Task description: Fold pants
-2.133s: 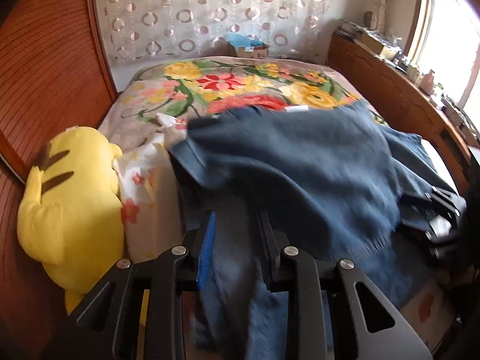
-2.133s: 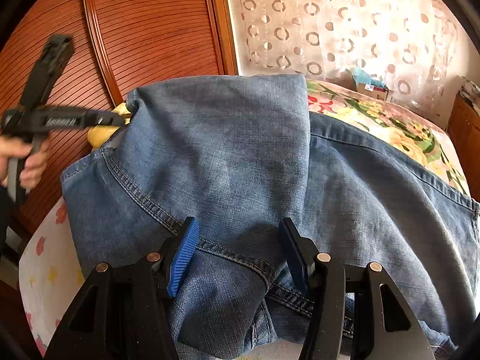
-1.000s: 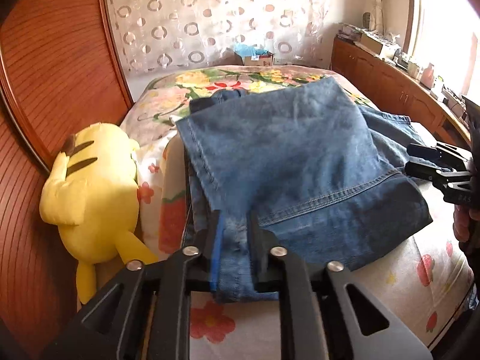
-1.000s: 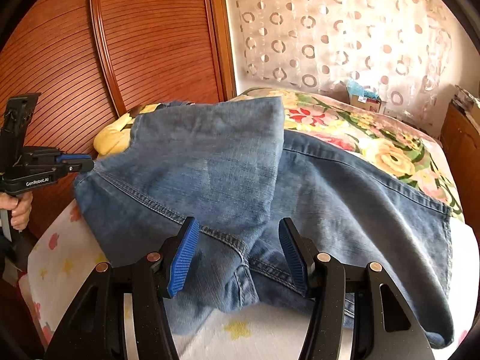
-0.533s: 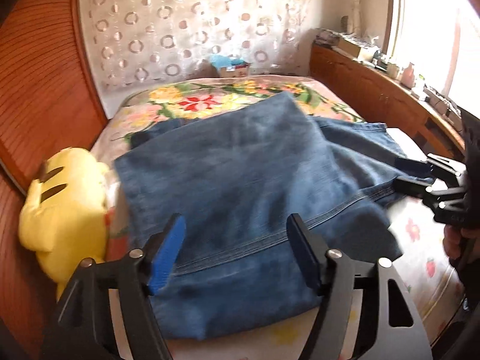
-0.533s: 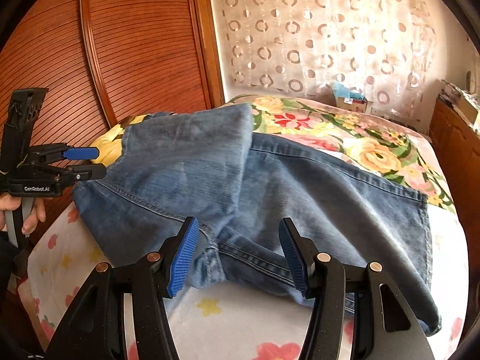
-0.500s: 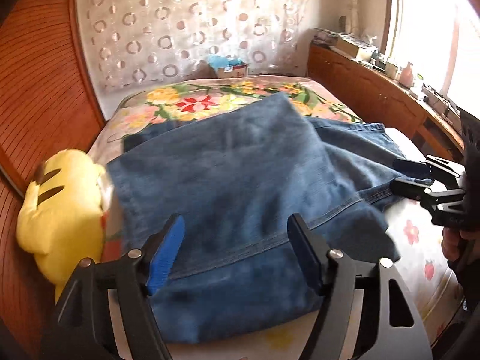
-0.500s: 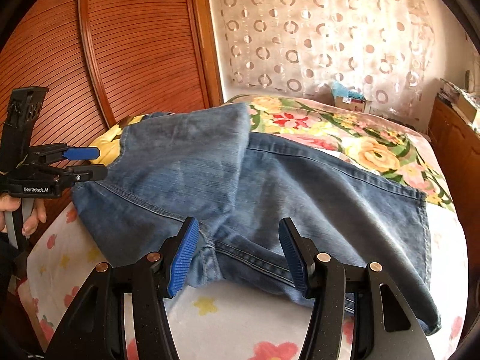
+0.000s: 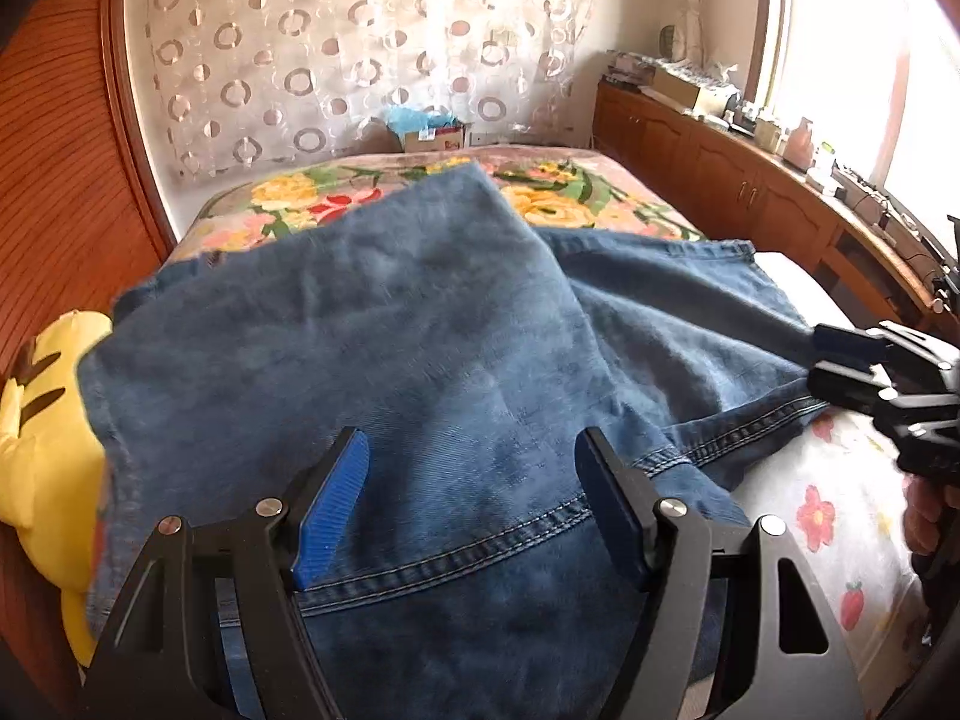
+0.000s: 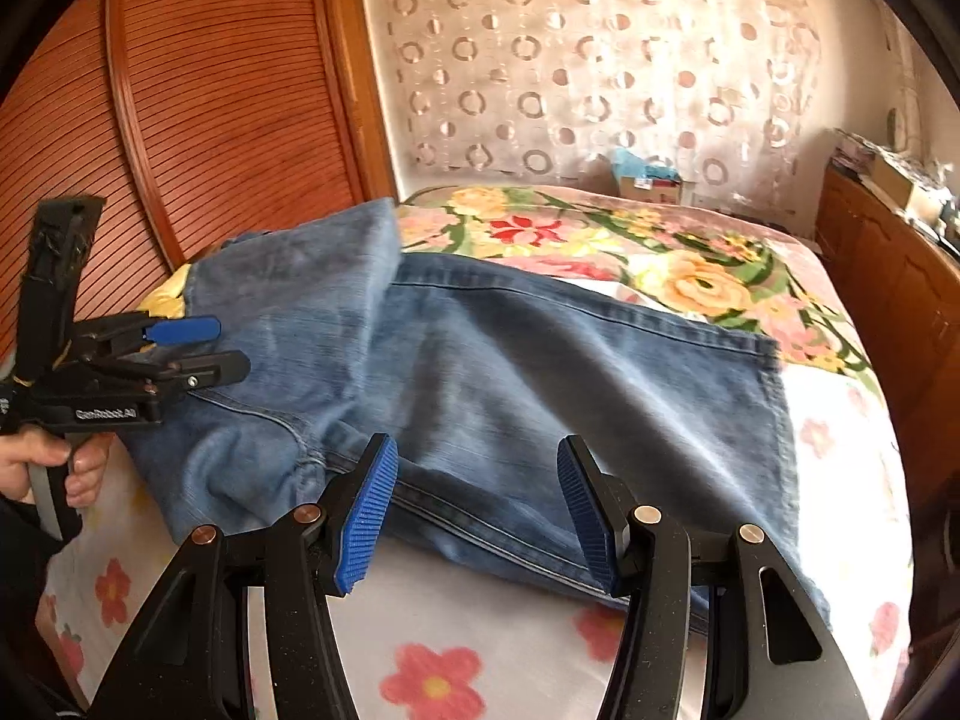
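The jeans (image 9: 420,372) lie folded over on the bed (image 10: 510,648), one part doubled across the other so that a leg (image 10: 600,372) runs out to the right under the top layer. The left gripper (image 9: 468,498) hangs just above the near hem, its blue pads (image 9: 330,504) spread wide with nothing between them. The right gripper (image 10: 474,504) is likewise spread wide and empty, over the near edge of the denim where it meets the white sheet printed with red flowers (image 10: 432,684).

From the right wrist view, the left gripper sits at the left corner of the jeans, with a hand (image 10: 54,462) wrapped around its handle; whether its tips touch the cloth is unclear. From the left wrist view, the right gripper (image 9: 840,360) sits at the right edge of the jeans.

A yellow plush toy (image 9: 42,444) lies against the left side of the jeans, partly covered by them, beside a wooden slatted wall (image 10: 210,90). A floral blanket (image 10: 660,258) covers the far half of the bed. Beyond it stand a cardboard box (image 9: 432,135) and a curtain with ring patterns (image 9: 360,48). Wooden cabinets (image 9: 720,168) run along the right wall under a bright window (image 9: 840,48).
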`<state>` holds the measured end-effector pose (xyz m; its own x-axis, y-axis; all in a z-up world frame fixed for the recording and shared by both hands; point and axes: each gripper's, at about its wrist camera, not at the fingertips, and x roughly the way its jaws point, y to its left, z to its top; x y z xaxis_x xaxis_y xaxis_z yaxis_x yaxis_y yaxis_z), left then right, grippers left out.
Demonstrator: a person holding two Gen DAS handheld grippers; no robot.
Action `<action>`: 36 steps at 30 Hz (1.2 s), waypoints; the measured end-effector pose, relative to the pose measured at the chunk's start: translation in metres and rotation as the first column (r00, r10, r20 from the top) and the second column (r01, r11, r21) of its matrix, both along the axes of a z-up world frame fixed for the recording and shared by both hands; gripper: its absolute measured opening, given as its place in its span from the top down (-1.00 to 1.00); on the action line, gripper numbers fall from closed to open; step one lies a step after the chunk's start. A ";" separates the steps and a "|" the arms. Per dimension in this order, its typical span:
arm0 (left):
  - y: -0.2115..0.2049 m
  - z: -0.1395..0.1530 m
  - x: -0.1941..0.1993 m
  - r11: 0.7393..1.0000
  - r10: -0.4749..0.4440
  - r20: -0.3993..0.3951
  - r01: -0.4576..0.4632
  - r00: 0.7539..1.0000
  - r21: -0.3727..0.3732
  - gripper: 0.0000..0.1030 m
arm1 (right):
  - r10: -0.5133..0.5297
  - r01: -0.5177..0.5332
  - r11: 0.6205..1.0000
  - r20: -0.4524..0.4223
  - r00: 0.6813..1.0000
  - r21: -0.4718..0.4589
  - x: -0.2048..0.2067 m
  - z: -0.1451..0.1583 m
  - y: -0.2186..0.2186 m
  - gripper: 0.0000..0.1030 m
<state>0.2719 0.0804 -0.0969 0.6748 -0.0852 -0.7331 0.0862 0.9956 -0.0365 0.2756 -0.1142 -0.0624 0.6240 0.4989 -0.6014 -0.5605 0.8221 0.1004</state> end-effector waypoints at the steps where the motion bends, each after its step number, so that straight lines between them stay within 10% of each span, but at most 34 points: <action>1: -0.001 -0.003 0.001 1.000 -0.002 -0.001 0.002 1.000 -0.005 -0.41 | -0.012 0.012 1.000 -0.001 1.000 0.001 -0.001 0.001 -0.005 -0.12; 20: -0.015 -0.021 0.001 0.997 -0.017 0.017 0.016 1.000 0.070 -0.45 | -0.323 0.321 0.946 -0.074 0.943 -0.043 -0.017 -0.003 -0.106 -0.12; 36: -0.014 -0.011 -0.012 0.998 -0.039 0.088 0.035 0.995 0.055 -0.45 | -0.319 0.316 0.948 -0.092 0.943 -0.046 0.025 0.009 -0.110 -0.11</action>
<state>0.2594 0.0661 -0.1084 0.7343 -0.0736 -0.6748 0.1235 0.9920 0.0262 0.3008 -0.2241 -0.0532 0.6852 0.2649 -0.6785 -0.2584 0.9593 0.1135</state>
